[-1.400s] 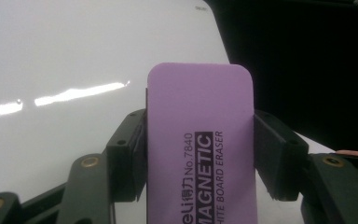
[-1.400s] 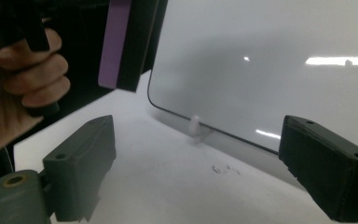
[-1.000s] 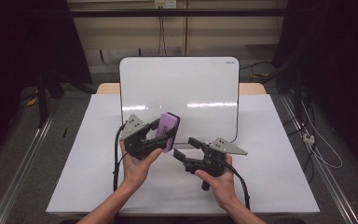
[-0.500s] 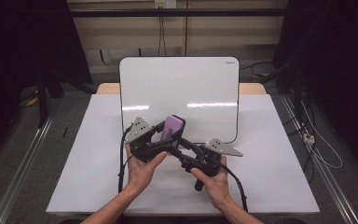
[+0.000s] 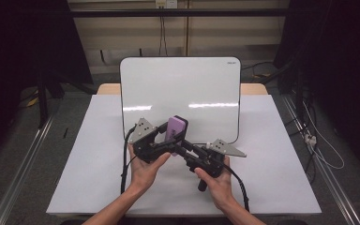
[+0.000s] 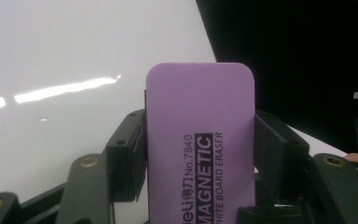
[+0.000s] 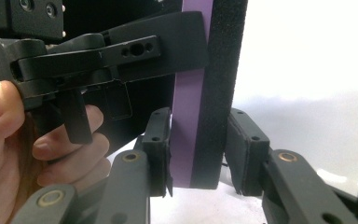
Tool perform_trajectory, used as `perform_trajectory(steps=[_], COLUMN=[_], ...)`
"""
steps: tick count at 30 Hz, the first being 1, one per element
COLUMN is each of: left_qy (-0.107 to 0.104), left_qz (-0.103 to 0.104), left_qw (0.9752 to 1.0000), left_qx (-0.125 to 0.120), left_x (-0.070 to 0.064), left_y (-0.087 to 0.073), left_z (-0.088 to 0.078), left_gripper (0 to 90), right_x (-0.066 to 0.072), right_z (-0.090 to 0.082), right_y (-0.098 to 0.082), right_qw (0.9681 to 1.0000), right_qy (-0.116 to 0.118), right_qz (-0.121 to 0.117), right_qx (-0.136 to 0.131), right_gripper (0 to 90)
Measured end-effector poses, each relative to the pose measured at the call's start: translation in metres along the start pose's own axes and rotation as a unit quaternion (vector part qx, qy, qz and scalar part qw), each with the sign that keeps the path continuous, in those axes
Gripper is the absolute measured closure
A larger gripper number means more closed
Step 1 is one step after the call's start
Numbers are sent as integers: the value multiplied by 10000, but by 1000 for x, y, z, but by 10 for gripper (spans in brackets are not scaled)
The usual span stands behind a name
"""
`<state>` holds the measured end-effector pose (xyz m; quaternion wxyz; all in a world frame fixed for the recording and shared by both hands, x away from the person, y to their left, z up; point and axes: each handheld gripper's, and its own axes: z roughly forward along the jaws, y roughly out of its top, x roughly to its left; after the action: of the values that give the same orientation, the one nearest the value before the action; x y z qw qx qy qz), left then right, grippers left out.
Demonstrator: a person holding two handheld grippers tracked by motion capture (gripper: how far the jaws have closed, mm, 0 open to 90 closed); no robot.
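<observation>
The eraser (image 6: 200,140) has a smooth, matt purple plastic back with black printing, and its wiping side (image 7: 219,88) is a black, rough, felt-like pad. The whiteboard (image 5: 180,93) is glossy white and throws back streaks of the lights, while the table (image 5: 281,154) wears a matt white sheet. Both grippers' fingers (image 6: 126,158) look like matt black plastic with brass-coloured pins.

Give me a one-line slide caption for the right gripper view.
Right gripper closes across the purple whiteboard eraser held by the left gripper.
</observation>
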<state>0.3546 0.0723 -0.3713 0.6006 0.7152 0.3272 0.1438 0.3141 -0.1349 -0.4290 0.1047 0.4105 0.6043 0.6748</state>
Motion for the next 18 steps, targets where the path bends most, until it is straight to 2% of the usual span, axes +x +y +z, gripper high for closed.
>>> perform_trajectory(steps=[2, 6, 9, 18], left_qy=[-20, -5, -26, -14], left_qz=[-20, 115, 116, 90], left_qw=[10000, 9999, 9999, 9999], left_qx=[24, 48, 85, 79], left_x=[0, 0, 1, 5], left_y=[0, -1, -1, 4], left_z=[1, 3, 3, 3], left_gripper=[405, 389, 300, 163], right_x=[-1, -2, -4, -13], right_z=[-1, -2, -3, -11], right_y=[0, 1, 1, 5], right_qw=[10000, 9998, 9998, 9990], right_qy=[-30, -70, -105, -328], right_qz=[-39, -145, -158, -266], right_qx=[28, 77, 103, 165], right_gripper=[635, 637, 637, 638])
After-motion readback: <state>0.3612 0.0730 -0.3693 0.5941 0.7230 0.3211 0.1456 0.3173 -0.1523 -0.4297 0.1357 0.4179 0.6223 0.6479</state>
